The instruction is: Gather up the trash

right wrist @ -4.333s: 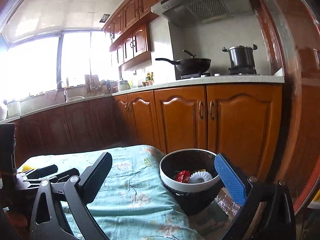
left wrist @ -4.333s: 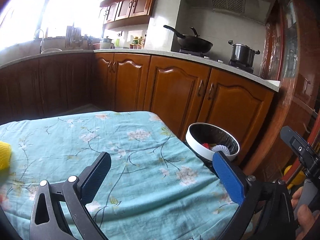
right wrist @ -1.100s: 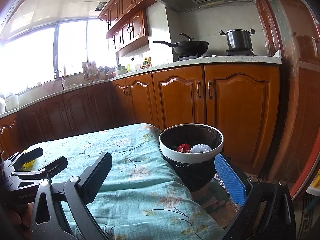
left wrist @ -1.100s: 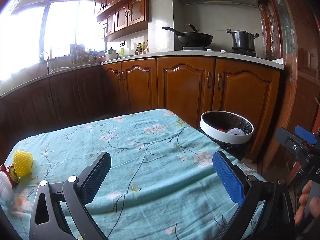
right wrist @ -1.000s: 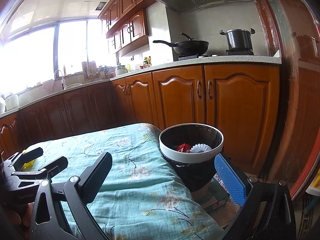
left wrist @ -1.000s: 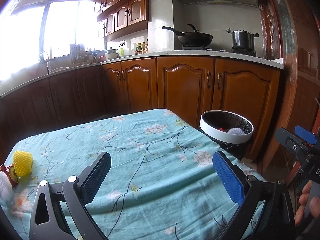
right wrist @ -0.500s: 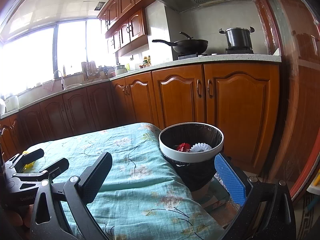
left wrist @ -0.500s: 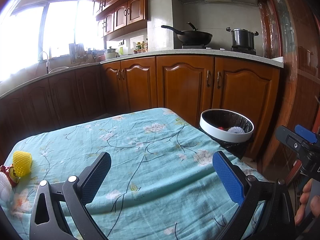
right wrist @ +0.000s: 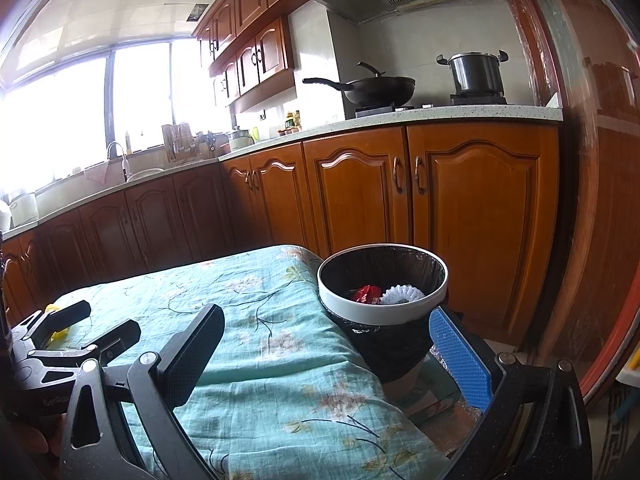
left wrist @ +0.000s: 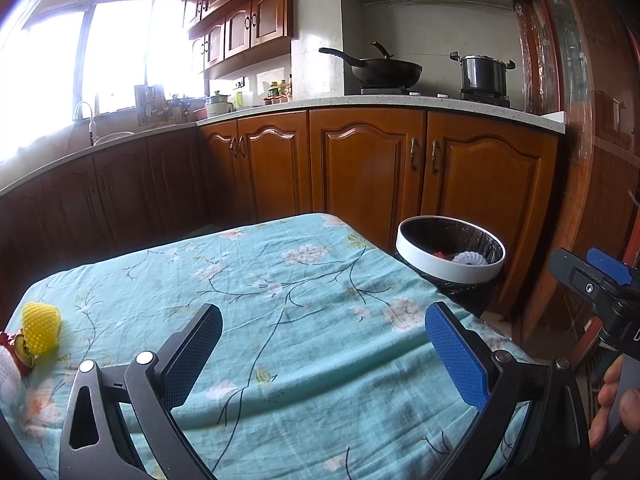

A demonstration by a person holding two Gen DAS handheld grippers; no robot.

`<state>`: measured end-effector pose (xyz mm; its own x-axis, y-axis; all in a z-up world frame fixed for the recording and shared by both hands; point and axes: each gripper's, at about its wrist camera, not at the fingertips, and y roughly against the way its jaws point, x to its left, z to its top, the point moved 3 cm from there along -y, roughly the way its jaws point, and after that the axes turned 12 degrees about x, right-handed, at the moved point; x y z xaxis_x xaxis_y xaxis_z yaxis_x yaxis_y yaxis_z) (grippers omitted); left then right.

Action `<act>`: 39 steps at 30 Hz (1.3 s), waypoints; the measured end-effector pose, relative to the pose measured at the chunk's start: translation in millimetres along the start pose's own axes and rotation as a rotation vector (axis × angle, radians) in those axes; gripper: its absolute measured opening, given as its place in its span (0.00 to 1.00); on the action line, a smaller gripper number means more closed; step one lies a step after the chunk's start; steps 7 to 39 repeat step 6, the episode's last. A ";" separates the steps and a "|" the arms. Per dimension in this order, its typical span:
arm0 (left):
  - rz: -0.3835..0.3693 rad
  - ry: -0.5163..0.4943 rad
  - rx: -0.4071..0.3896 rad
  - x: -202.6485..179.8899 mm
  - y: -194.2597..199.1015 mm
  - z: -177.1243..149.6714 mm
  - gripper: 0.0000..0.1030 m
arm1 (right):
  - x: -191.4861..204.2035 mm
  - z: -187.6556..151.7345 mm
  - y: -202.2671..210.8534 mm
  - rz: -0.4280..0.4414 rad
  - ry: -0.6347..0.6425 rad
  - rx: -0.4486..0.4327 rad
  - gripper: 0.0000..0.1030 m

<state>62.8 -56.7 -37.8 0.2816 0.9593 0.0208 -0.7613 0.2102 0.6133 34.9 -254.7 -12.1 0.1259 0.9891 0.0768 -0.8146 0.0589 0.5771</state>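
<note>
Left wrist view shows the left gripper (left wrist: 320, 354) nearest the lens, its black and blue fingers spread wide with nothing between them, hovering over the rumpled teal floral tablecloth (left wrist: 280, 320) on the table. At the far right edge of that view a person's hand (left wrist: 612, 408) grips the handle of the right gripper (right wrist: 326, 354), whose fingers likewise stand wide apart and empty above the cloth's right edge in the right wrist view. On the cloth's left edge lies a yellow foam net sleeve (left wrist: 40, 327), touching a red wrapper (left wrist: 18, 350) just beside it, with something white at the very border, too cut off to identify. Just past the table's far right corner stands a round black-lined trash bin with a white rim (right wrist: 382, 314); inside it rest a crumpled red wrapper (right wrist: 368, 293) and a white foam net (right wrist: 402, 295), side by side. Beyond rise brown wooden cabinets (left wrist: 360, 168) under a pale countertop, where a black wok (left wrist: 380, 70) and a steel pot (left wrist: 482, 72) sit on the stove.
</note>
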 end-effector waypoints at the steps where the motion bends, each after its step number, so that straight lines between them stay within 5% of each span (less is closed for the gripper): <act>1: 0.000 0.001 0.001 0.4 -0.3 0.2 0.99 | -1.0 0.0 -0.9 0.001 -0.002 0.002 1.00; 39: -0.009 0.008 0.014 3.6 -4.8 1.8 0.99 | -1.1 0.7 -7.7 0.007 -0.008 0.018 1.00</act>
